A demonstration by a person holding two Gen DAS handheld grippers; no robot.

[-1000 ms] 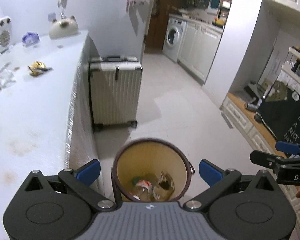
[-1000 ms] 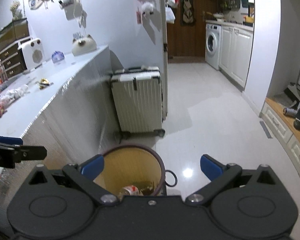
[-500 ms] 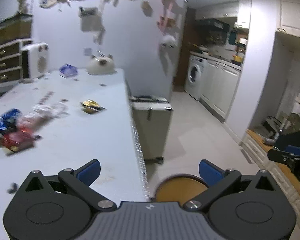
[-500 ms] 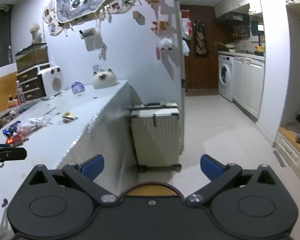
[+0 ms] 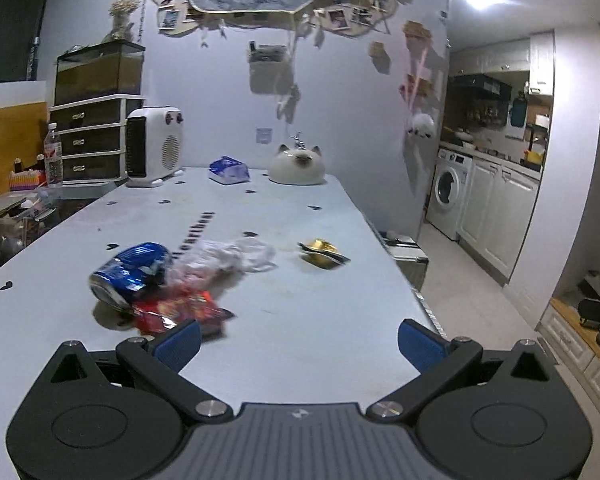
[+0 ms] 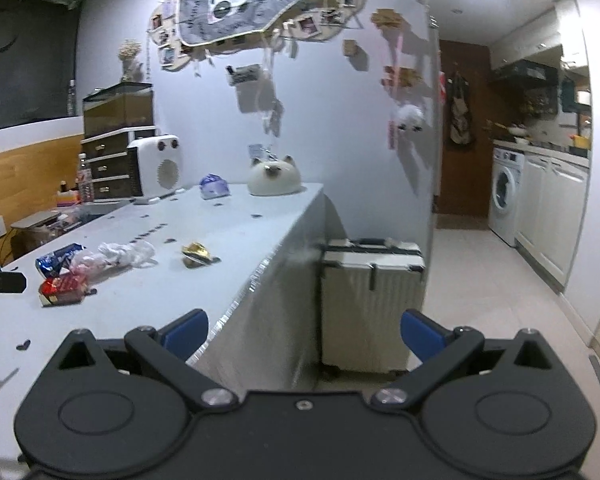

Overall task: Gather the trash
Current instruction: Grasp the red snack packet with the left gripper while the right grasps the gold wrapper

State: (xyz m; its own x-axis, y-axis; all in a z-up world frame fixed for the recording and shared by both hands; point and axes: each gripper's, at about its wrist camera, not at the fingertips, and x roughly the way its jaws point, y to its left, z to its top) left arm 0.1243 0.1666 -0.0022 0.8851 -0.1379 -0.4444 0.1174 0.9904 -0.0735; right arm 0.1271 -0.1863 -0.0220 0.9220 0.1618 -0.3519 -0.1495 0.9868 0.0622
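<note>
Both grippers, left gripper (image 5: 298,340) and right gripper (image 6: 304,336), level, jaws wide, empty; table (image 5: 300,320) holds one blue can (image 5: 130,270), one red wrapper (image 5: 176,310), one clear bag (image 5: 228,256), one gold wrapper (image 5: 322,252).

The right gripper (image 6: 304,334) is wide apart and empty, above the edge of the table (image 6: 228,248). On the table, a gold wrapper (image 6: 198,255) lies near a white plastic bag (image 6: 126,253), a red packet (image 6: 62,288) and a blue can (image 6: 56,259). A suitcase (image 6: 370,308) stands beside the table.

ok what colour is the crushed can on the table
Blue with silver ends; the crushed can shows best in the left wrist view.
</note>
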